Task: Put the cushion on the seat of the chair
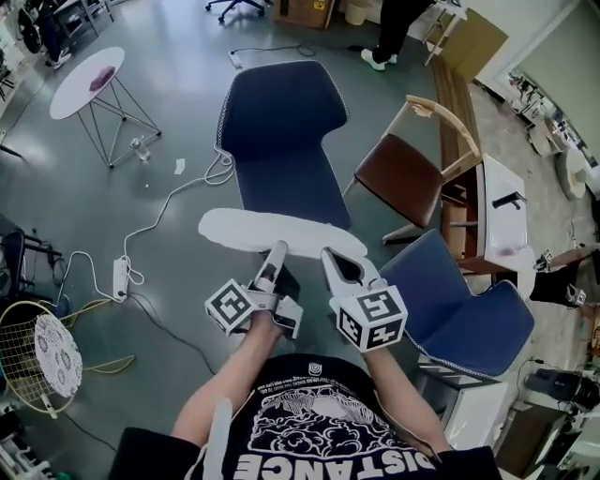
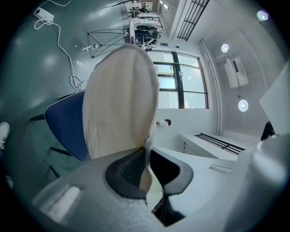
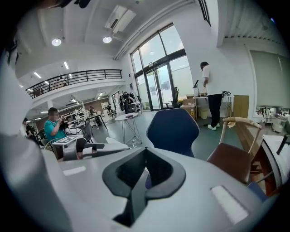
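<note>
The cushion is a flat white oval pad, held in the air just in front of the blue chair, over the near edge of its seat. My left gripper is shut on the cushion's near edge. In the left gripper view the cushion stands up from the jaws of the left gripper, with the blue chair behind it. My right gripper is shut at the cushion's right end. In its own view the right gripper shows a white sliver between its closed jaws, with the cushion running off to the left.
A brown wooden chair stands right of the blue one, and a second blue chair is nearer on the right beside a white table. A round side table, cables with a power strip and a standing person are around.
</note>
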The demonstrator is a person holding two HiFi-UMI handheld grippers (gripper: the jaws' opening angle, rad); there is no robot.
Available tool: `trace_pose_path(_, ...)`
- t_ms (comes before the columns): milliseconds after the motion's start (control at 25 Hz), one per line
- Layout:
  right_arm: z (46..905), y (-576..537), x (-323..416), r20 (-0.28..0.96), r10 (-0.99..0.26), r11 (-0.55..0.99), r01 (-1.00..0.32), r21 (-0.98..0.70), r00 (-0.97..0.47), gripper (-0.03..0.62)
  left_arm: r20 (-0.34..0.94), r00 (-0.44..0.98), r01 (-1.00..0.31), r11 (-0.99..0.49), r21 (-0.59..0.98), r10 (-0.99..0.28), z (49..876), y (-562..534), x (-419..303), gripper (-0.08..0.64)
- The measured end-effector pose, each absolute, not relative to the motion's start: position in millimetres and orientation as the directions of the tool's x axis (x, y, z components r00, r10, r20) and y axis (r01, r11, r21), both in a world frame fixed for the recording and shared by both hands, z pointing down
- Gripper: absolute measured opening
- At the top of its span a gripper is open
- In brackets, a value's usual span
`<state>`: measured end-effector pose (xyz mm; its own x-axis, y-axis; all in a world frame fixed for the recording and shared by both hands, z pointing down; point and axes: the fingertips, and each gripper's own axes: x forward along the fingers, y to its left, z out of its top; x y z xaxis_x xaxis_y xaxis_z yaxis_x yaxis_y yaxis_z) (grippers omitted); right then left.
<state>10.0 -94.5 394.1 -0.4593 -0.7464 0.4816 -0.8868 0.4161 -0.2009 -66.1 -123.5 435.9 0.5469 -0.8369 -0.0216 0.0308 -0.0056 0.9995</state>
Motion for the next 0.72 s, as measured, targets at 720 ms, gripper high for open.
trace_pose_path(720, 413.3, -191.3, 29.5, 0.487, -0.654, 0.535, -0.809, -0.244, -0.579, -0.003, 0.006, 0.417, 0.028, 0.019, 0.999, -0.909, 457.6, -210.2, -48.9, 0.04)
